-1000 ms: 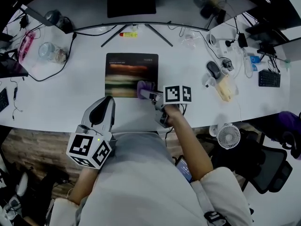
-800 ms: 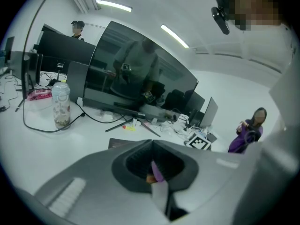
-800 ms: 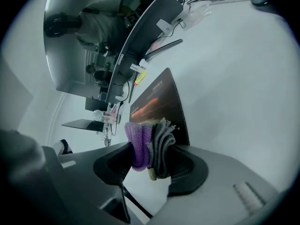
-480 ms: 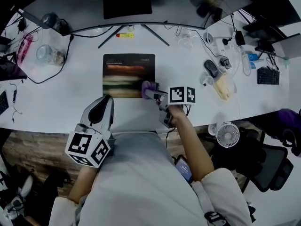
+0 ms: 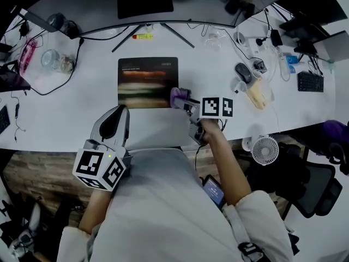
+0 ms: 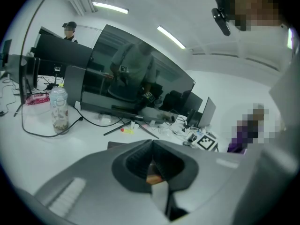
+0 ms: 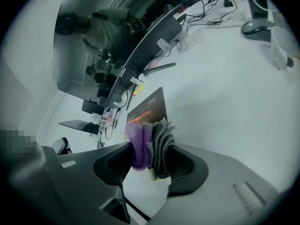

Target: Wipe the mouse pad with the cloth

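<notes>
Cloth sits clenched in your right tool at the near-right corner of the mouse pad, which spreads leftward and away across the tabletop (your left tool, closed on nothing, hangs by its front edge).

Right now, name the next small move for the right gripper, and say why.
Probably sweep the right gripper leftward across the mouse pad: it is shut on the cloth, which sits at the pad's right edge, most of the pad lying leftward.

Right hand-held gripper forward, clamping cloth; left hand-held gripper by torso, jaws seemingly together.
</notes>
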A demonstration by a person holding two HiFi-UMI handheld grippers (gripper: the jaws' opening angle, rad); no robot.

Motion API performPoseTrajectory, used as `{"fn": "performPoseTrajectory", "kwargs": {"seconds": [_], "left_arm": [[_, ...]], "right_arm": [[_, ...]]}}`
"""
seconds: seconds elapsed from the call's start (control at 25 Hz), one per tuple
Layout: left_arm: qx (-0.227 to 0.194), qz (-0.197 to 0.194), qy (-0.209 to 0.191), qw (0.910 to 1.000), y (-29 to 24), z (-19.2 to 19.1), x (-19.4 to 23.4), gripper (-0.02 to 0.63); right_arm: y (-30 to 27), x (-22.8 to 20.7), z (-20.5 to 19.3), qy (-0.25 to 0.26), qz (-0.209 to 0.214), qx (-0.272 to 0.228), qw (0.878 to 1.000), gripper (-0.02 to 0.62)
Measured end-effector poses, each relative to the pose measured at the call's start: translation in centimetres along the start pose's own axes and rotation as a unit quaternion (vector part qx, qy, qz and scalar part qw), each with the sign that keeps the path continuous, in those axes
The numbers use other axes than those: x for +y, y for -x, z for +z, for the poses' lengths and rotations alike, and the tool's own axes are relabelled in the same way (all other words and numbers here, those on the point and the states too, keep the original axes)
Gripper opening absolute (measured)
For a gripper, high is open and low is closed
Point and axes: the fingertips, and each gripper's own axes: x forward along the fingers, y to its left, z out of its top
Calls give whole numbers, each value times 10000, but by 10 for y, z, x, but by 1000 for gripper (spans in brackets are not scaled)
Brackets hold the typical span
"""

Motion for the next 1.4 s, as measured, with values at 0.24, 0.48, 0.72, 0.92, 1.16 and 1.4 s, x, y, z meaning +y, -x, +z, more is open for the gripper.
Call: {"fn": "performPoseTrajectory", "kwargs": {"seconds": [0.24, 0.48, 0.72, 0.92, 1.16, 1.4], "left_arm": [[-118, 43, -27, 9999, 7, 4, 0, 0], [-230, 75, -64, 9997, 16, 8, 0, 0], [-278, 149, -91, 9995, 27, 8, 7, 0], [-390, 172, -57, 9991, 30, 16, 11, 0], [-459, 177, -24, 9988, 35, 23, 13, 0], [-567, 275, -16, 9980, 42, 32, 15, 0]], "right_arm": [[30, 26, 14, 447, 41, -506, 9977, 212], [55, 62, 19, 1147, -65, -967, 9887, 213], [75, 92, 20, 1541, -114, -1442, 9774, 213], [97, 110, 25, 2016, -365, -1899, 9602, 213], [117, 140, 24, 2739, -548, -2363, 9307, 213], [130, 162, 18, 3286, -765, -2656, 9031, 212]]}}
